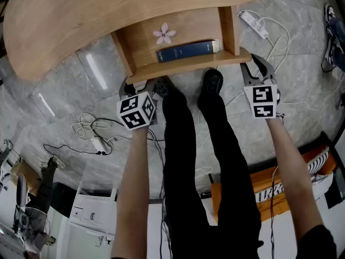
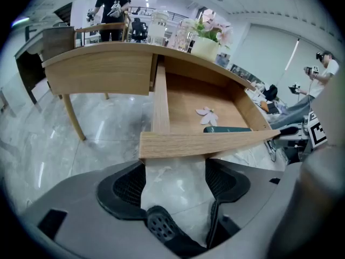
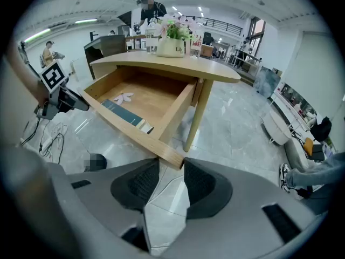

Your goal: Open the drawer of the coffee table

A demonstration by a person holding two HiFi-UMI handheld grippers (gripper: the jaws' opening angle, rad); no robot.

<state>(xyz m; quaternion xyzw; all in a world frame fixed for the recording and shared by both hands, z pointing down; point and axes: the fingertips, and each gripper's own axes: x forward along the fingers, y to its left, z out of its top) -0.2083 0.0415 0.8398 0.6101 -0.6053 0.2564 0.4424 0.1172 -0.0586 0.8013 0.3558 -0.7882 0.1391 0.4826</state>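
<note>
Drawer (image 1: 188,65): pulled out of the coffee table (image 1: 108,15), seen at 12 o'clock from the shoes (image 1: 212,82).
Contents: blue book (image 1: 187,50) laid along the front; pink flower (image 1: 164,34) at its 11 o'clock.
Right gripper (image 3: 171,169): jaws closed on the drawer's front corner.
Left gripper (image 2: 175,171): jaws spread wide, nothing clamped; front panel just beyond the tips.
</note>
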